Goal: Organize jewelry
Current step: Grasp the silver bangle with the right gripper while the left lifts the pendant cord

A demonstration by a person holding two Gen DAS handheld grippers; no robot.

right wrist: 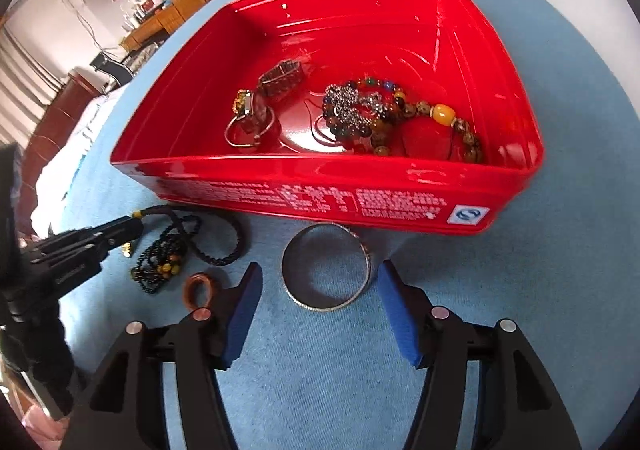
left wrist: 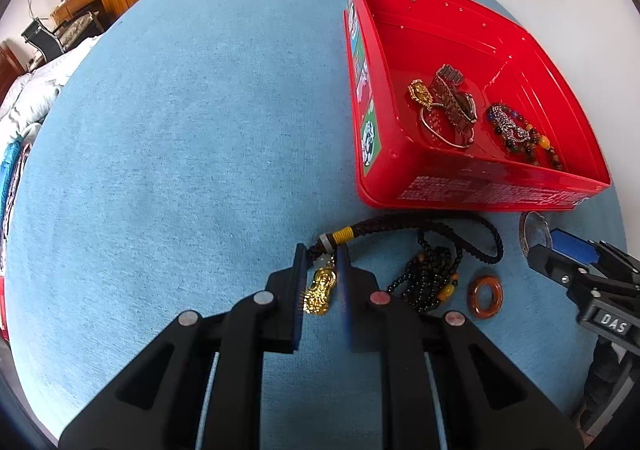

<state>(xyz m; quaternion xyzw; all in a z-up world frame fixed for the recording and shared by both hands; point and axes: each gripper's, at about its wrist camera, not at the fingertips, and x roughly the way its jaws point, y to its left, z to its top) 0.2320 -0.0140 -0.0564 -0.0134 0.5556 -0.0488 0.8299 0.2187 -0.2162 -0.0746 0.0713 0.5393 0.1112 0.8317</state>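
Note:
My left gripper (left wrist: 322, 252) is shut on a black braided cord necklace (left wrist: 440, 220) close to its gold pendant (left wrist: 318, 292), which hangs between the fingers above the blue cloth. From the right wrist view the same gripper (right wrist: 130, 230) comes in at the left. My right gripper (right wrist: 320, 270) stands open just above the cloth, one blue pad on either side of a silver bangle (right wrist: 366, 262) that lies flat; neither pad touches it. Behind the bangle stands the open red tin (right wrist: 320, 186), also seen at upper right (left wrist: 480, 190), holding a watch (right wrist: 280, 80) and beaded bracelets (right wrist: 400, 110).
A black beaded necklace (left wrist: 432, 274) and a brown ring (left wrist: 471, 296) lie on the blue cloth (left wrist: 180, 130) between the two grippers. The cloth's left half is bare. Bedding and wooden furniture lie beyond the table's far left edge.

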